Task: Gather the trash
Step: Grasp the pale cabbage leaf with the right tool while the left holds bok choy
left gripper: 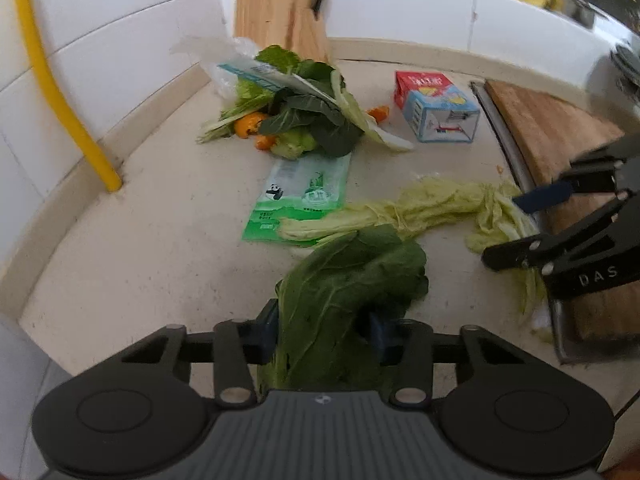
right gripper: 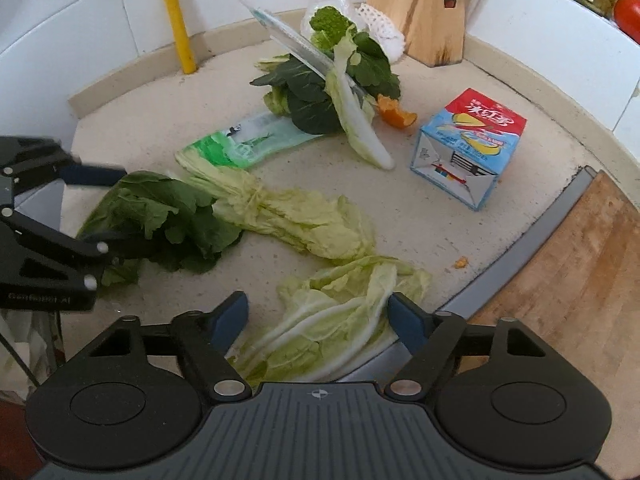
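A dark green leaf (left gripper: 352, 276) lies on the pale counter (left gripper: 140, 248), and my left gripper (left gripper: 324, 328) is shut on its near end, a blue pad (left gripper: 268, 328) against each side. The right wrist view shows that gripper (right gripper: 116, 208) at the left with the same leaf (right gripper: 160, 216) between its fingers. My right gripper (right gripper: 318, 316) stands open around a pale cabbage leaf (right gripper: 332, 312); only the right pad (right gripper: 404, 320) touches it. A second, long pale leaf (right gripper: 296, 220) lies between the two.
Further back lie a green panda wrapper (right gripper: 240, 144), a heap of greens, orange peel and plastic (right gripper: 332, 92), and a blue-and-red carton (right gripper: 472, 148). A wooden cutting board (right gripper: 580, 260) is at the right, with a knife block (right gripper: 416, 8) and a yellow pipe (right gripper: 176, 16) at the wall.
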Action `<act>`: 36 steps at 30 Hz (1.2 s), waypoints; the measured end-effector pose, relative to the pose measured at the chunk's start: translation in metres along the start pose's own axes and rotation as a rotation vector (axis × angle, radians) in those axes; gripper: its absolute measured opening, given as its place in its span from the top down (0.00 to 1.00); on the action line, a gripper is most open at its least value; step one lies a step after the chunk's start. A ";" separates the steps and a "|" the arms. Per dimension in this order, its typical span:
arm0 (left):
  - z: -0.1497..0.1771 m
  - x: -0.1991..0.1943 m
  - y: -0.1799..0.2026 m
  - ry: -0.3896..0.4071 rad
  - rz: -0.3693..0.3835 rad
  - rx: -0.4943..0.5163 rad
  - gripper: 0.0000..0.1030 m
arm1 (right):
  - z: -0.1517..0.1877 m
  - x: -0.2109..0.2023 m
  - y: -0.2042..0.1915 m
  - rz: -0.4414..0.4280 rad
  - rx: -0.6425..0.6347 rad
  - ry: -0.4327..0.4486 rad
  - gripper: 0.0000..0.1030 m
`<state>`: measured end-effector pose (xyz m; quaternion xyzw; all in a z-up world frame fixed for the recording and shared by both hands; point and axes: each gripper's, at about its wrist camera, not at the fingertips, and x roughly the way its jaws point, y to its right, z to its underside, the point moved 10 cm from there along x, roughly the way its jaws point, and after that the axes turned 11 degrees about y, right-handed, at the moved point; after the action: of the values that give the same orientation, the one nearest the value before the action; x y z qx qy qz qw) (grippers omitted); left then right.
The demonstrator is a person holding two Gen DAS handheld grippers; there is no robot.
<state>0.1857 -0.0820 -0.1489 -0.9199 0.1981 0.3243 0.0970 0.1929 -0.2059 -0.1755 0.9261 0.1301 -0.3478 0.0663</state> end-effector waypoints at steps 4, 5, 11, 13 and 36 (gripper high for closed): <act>-0.001 -0.006 0.005 -0.003 0.018 -0.030 0.91 | -0.001 -0.008 0.010 0.030 0.012 0.002 0.69; -0.001 -0.008 0.006 -0.001 0.026 -0.039 0.93 | -0.002 -0.010 0.011 0.017 0.032 0.003 0.73; -0.007 -0.028 0.001 0.034 0.029 -0.101 0.95 | -0.009 -0.017 0.002 -0.076 0.150 0.025 0.84; -0.006 -0.029 -0.002 0.043 0.004 -0.100 0.95 | -0.018 -0.021 -0.005 -0.115 0.149 0.044 0.84; 0.004 -0.016 0.006 0.005 -0.061 -0.090 0.94 | -0.002 -0.010 -0.004 -0.086 0.055 0.015 0.83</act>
<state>0.1693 -0.0817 -0.1421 -0.9298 0.1554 0.3274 0.0651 0.1860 -0.2040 -0.1670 0.9238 0.1606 -0.3466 0.0246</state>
